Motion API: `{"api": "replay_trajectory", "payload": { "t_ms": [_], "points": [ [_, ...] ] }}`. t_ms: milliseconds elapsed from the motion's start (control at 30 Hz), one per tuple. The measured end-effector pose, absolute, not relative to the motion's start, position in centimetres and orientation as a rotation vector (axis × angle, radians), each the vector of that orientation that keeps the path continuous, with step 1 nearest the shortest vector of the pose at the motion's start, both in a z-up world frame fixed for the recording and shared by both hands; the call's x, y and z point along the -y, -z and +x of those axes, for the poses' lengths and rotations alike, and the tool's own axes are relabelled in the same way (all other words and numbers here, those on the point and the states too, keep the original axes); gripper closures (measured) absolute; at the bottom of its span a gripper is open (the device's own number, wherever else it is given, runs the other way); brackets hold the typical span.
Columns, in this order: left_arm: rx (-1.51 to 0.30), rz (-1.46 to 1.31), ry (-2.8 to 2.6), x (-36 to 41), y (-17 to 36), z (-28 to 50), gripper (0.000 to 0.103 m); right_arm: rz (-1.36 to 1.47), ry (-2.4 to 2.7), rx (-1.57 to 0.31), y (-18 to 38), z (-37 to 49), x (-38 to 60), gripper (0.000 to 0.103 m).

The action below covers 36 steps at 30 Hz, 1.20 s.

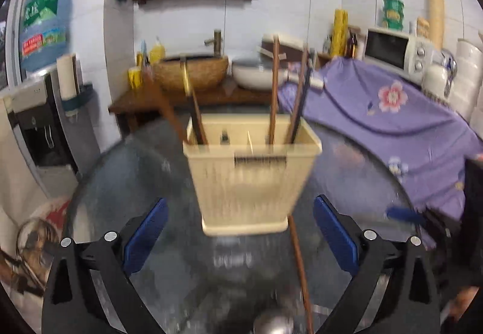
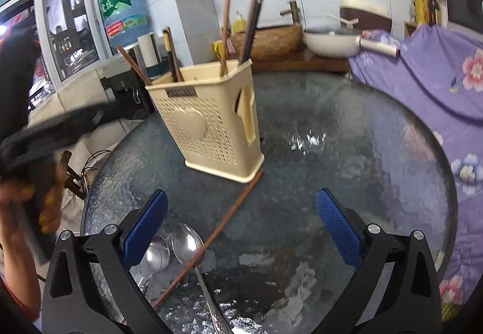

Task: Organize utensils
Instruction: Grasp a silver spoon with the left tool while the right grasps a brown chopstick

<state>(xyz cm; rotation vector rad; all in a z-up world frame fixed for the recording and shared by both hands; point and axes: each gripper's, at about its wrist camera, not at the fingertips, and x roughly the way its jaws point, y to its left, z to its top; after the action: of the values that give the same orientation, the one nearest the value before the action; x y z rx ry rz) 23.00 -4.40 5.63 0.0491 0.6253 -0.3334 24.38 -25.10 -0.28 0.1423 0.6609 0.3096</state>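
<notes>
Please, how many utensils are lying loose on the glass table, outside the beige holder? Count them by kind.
Chopstick: 1
Spoons: 2
Total in view: 3

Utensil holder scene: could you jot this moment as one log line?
left tool: open, empty | right tool: open, empty | holder: upright, chopsticks inside | table: one chopstick, spoon

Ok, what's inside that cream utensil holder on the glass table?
Several chopsticks stand upright in the cream utensil holder, in compartments on both sides. Their lower ends are hidden by its walls, so anything short inside can't be seen.
</notes>
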Motion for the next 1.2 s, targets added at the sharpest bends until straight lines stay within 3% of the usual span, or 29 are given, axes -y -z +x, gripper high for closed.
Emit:
{"api": "replay_trajectory", "payload": {
  "t_ms": [100,233,367,567,667,933,1067,1200],
  "points": [
    [-0.700,0.050,0.373,3.6,-2.9,20.5,0.009,0.122,-0.292,-0.712,1.4,25.0,25.0,0.009],
    [-0.769,0.062,0.396,2.8,0.1,17.6,0.010,0.142,-0.293,-0.787,2.9,26.2,24.8,0.023],
    [-0.829,0.084,0.373,2.8,2.6,15.5,0.029,0.165,-0.293,-0.849,4.3,27.3,24.1,0.033],
    [-0.897,0.049,0.396,3.7,5.0,15.2,0.040,0.137,-0.282,-0.887,5.4,27.9,22.2,0.037],
    [-0.895,0.078,0.400,4.9,5.4,14.9,0.042,0.127,-0.272,-0.903,5.7,28.1,21.5,0.043],
    [-0.897,0.123,0.354,6.0,6.1,15.0,0.052,0.138,-0.224,-0.965,6.5,30.1,20.3,0.044],
    [-0.897,0.128,0.350,6.0,5.9,15.5,0.062,0.098,-0.199,-0.995,7.1,31.5,19.1,0.054],
    [-0.883,0.152,0.338,6.3,5.9,15.6,0.063,0.085,-0.138,-0.995,7.6,32.9,18.7,0.059]
  ]
}}
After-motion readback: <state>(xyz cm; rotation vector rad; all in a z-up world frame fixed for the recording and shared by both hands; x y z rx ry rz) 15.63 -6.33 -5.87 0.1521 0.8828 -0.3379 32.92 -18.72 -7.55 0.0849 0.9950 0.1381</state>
